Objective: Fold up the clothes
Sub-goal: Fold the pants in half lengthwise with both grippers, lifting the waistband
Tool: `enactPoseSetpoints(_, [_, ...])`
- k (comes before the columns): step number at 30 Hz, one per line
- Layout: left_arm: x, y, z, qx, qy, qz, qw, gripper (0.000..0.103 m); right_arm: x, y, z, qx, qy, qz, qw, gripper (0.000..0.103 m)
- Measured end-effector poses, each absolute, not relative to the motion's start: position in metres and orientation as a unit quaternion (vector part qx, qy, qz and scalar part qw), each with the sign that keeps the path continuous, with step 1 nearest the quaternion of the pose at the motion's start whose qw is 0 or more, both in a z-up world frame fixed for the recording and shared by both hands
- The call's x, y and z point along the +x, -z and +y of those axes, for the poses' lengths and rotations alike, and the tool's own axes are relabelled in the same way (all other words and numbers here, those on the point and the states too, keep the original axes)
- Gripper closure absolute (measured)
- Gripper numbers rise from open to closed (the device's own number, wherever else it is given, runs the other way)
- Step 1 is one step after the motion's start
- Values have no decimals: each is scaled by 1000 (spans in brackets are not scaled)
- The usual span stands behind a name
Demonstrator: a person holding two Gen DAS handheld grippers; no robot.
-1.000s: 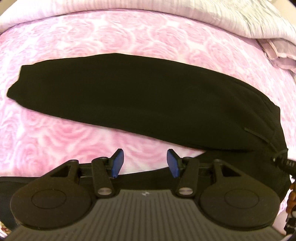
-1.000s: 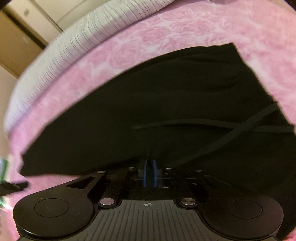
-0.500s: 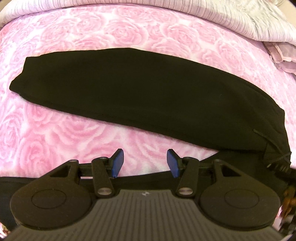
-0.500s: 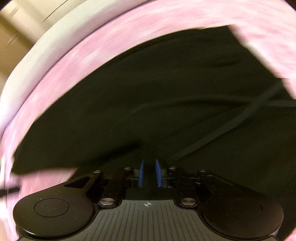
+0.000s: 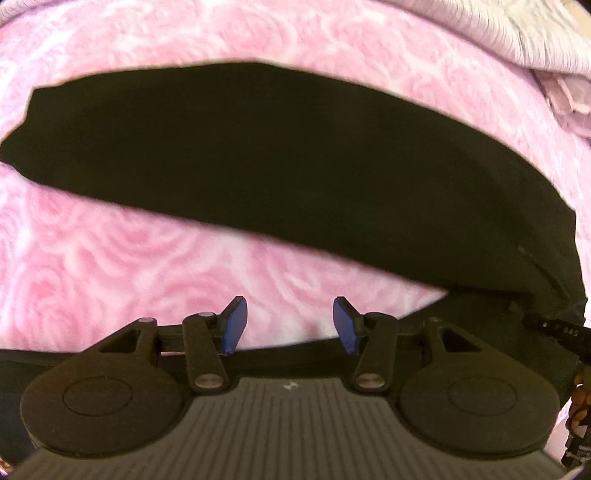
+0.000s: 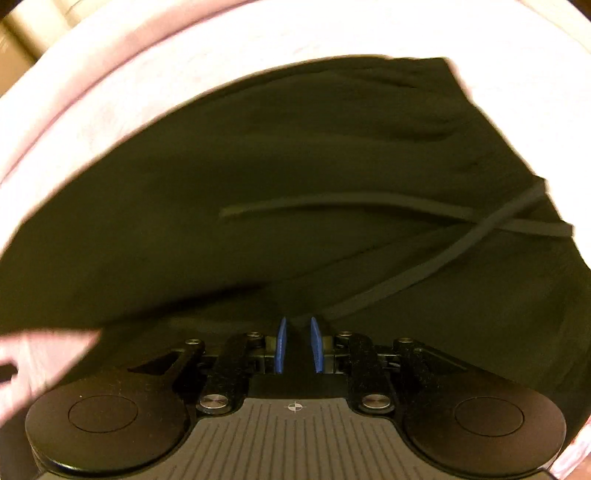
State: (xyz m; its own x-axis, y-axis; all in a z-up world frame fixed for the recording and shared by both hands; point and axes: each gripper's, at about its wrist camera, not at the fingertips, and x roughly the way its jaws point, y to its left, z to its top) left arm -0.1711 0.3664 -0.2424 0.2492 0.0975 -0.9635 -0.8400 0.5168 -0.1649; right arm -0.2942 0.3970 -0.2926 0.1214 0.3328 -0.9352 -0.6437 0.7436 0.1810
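Black knit drawstring trousers (image 5: 280,162) lie spread across the pink rose-print bedspread (image 5: 110,280), one leg out toward its far edge by the striped grey quilt (image 5: 498,33), no fold yet made, by the look. Left gripper (image 5: 284,325) spread, empty, w/ waist end just beside it. Right gripper (image 6: 297,343) narrowly parted over the waist by the drawstring (image 6: 388,206); whether it pinches cloth: can't tell.

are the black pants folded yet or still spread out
Partly folded, it seems: in the left wrist view the black pants lie as one long flat band on the pink rose blanket, not yet folded along their length.
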Motion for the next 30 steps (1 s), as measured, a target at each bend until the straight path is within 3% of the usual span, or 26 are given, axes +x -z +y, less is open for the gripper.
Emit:
enactPoseSetpoints(5, [-154,242,377,-350,-301,507,728,56,-288,277,410,-166,-404,536,722,83])
enactPoseSetpoints(13, [-87,248,432,-254,-236,512,786,56,-194,268,476,-281,-435,448,728,72])
enactPoseSetpoints(19, [-34,260,471,-180,-185,525,811,56,-145,273,533,-352,-502,411,675,65])
enactPoseSetpoints(21, [-23,262,479,-149,-172,532,815,56,-137,277,541,-376,-526,397,651,58])
enactPoseSetpoints(24, [-11,266,492,-101,-156,545,818,55,-127,286,549,-410,-553,386,614,52])
enactPoseSetpoints(30, [-5,286,502,-29,-117,569,813,52,-100,307,562,-427,-566,399,581,51])
